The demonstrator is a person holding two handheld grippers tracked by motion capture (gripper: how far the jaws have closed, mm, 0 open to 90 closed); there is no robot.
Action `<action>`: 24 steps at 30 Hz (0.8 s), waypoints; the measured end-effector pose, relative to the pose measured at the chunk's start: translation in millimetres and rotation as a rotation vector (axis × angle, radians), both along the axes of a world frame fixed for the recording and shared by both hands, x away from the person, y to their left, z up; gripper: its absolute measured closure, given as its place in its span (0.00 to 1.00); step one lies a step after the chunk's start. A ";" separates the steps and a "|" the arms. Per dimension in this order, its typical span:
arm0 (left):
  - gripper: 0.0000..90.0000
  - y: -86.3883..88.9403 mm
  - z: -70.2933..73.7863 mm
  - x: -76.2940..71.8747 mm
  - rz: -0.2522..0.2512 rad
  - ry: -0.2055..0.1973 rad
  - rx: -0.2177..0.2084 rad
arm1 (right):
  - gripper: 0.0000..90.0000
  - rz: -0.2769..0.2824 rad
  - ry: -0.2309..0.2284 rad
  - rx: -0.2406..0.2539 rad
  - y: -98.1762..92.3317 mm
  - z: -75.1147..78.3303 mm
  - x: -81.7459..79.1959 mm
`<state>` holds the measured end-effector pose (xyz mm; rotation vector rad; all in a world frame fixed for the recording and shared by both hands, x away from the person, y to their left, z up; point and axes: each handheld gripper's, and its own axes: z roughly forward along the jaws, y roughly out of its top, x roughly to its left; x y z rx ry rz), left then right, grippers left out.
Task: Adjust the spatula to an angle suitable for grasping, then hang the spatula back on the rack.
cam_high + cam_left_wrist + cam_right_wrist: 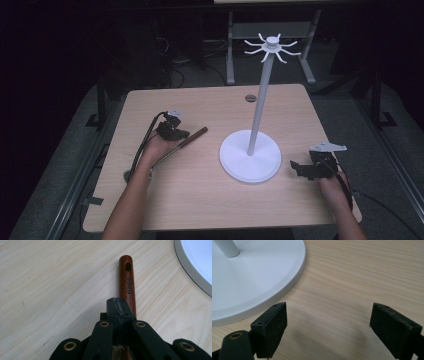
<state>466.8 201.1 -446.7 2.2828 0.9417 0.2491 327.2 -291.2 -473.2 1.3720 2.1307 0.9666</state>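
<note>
A utensil with a reddish-brown wooden handle (195,136) lies on the table left of the white stand. Its end has a hanging hole and reads SUPOR (128,277). My left gripper (181,134) rests over it with both pads pressed together (117,303). The handle runs out from under the jaws, and I cannot tell whether they pinch it. My right gripper (296,167) hovers low at the stand's right side. Its jaws stand wide open (328,327) over bare wood with nothing between them.
The white stand has a round base (250,175) (262,277) (197,260), a tall pole (260,100) and a crown of hooks (272,47). It stands centre-right on the wooden table (200,205). A cable trails off the table's left edge.
</note>
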 end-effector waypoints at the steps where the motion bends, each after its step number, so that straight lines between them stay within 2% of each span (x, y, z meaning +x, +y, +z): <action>1: 1.00 1.1 1.0 -0.1 0.001 0.001 0.003 | 0.16 0.000 0.000 0.000 0.0 0.1 -0.1; 5: 0.99 3.0 5.8 -1.3 -0.016 0.011 0.025 | 0.16 0.000 -0.001 0.001 0.1 0.5 -0.3; 7: 0.95 3.7 9.7 -1.9 -0.037 0.027 0.039 | 0.16 0.001 -0.001 0.001 0.2 0.7 -0.2; 9: 0.90 3.3 13.6 -3.7 -0.049 0.025 0.049 | 0.16 0.002 -0.003 0.002 0.4 0.8 -0.1; 10: 0.88 2.9 15.7 -3.8 -0.053 0.041 0.061 | 0.16 0.003 -0.003 0.002 0.5 0.8 0.1; 12: 0.83 1.8 20.4 -4.1 -0.072 0.049 0.113 | 0.16 0.003 -0.001 0.001 0.6 0.7 0.3; 15: 0.79 0.5 27.1 -6.7 -0.083 0.051 0.138 | 0.16 0.002 0.000 0.001 0.5 0.5 0.6; 16: 0.78 0.4 29.3 -6.7 -0.089 0.067 0.146 | 0.16 0.002 0.000 0.001 0.5 0.5 0.6; 18: 0.77 -0.9 33.4 -7.8 -0.100 0.075 0.191 | 0.16 0.004 -0.001 0.000 0.9 0.5 0.4; 24: 0.74 -3.9 36.9 -9.4 -0.109 0.110 0.227 | 0.16 0.008 0.002 -0.004 1.9 0.1 0.7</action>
